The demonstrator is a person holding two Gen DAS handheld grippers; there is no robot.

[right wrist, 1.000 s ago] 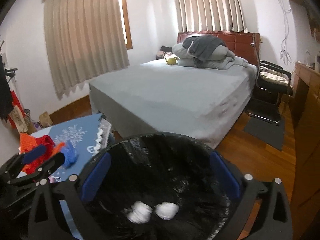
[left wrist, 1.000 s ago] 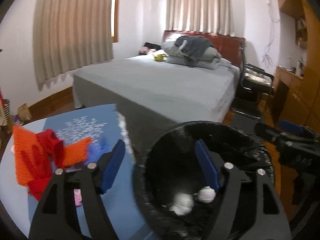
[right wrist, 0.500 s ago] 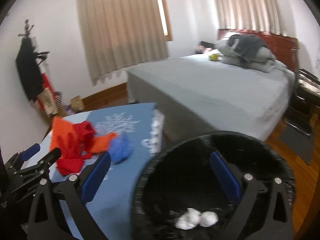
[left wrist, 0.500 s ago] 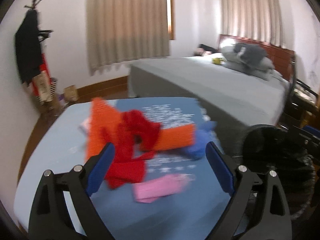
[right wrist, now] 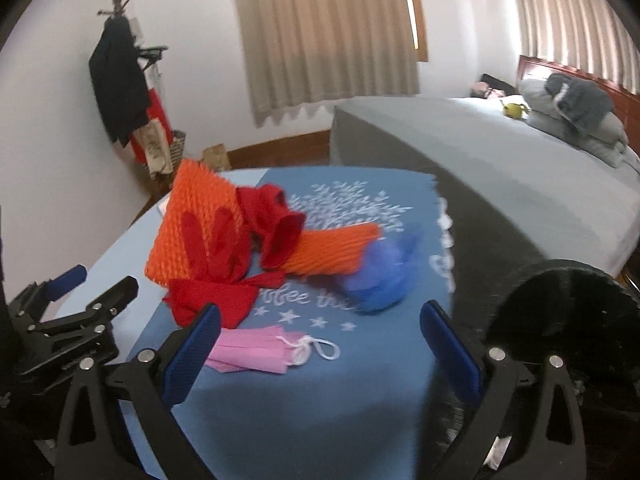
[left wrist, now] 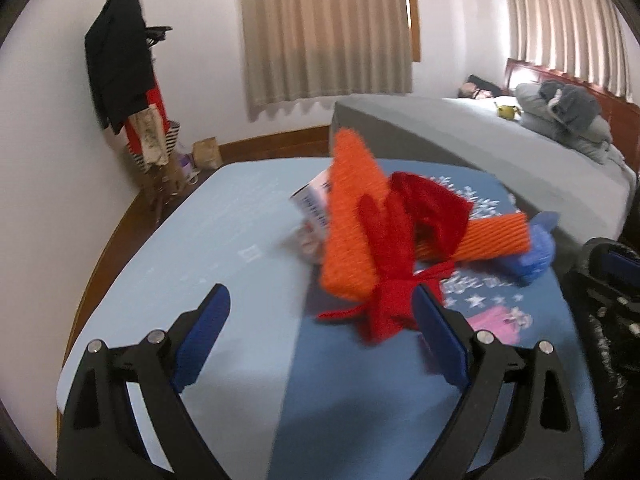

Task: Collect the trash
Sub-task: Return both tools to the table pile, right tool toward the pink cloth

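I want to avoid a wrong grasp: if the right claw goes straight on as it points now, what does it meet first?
Probably the pink face mask, lying on the blue cloth just ahead between the open right claw; depth is uncertain.

A: What's between the right gripper [right wrist: 320, 336] fingers?
B: Nothing gripped; they're spread over the blue cloth [right wrist: 320, 400], pink mask [right wrist: 256, 350] just ahead.
A: The bin [right wrist: 568, 320]?
B: Right side, black-lined

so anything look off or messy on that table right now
Yes: a loose heap clutters the blue tablecloth. Orange foam netting and a red glove lie tangled together, a crumpled blue wad sits beside them, and a pink face mask lies flat in front. Neither the left gripper nor the right gripper holds anything.
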